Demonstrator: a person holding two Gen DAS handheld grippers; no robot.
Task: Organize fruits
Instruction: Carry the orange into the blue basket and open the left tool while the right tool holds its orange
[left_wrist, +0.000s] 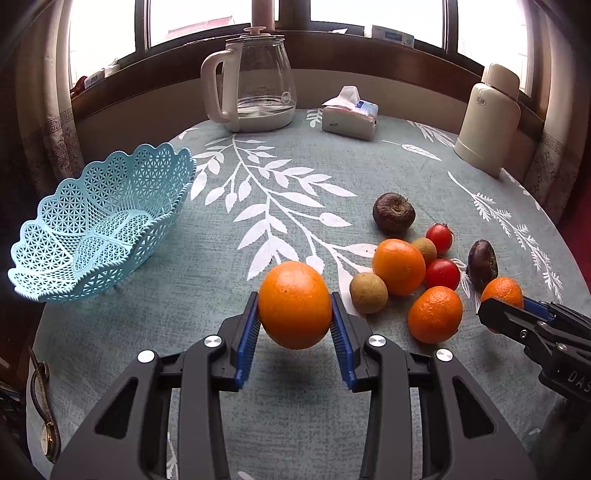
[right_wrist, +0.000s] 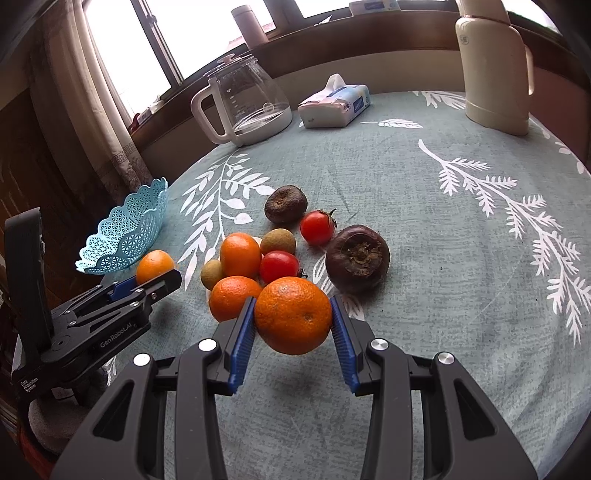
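I'm seeing matt black plastic on my left tool (left_wrist: 294, 314), its blue pads (left_wrist: 246, 332) ribbed like rubber, bright metal screw heads (left_wrist: 212, 340). The orange (left_wrist: 294, 304) it holds is glossy, finely pitted. Tabletop (left_wrist: 332, 155): matt woven cloth. The basket (left_wrist: 99, 229) is pierced pale-blue plastic. The kettle (left_wrist: 255, 81) is clear, shiny glass; the tomatoes (right_wrist: 317, 227) are slick; the dark fruit (right_wrist: 357, 256) is dull and rough.

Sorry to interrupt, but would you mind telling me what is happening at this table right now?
A person is sorting fruit with two handheld tools. The left tool is shut on an orange, lifted off the tablecloth, and the right tool is shut on another orange, also lifted. The blue basket at the left has nothing in it yet. Two more oranges, tomatoes, small brown fruits and two dark ones lie in a cluster on the cloth.
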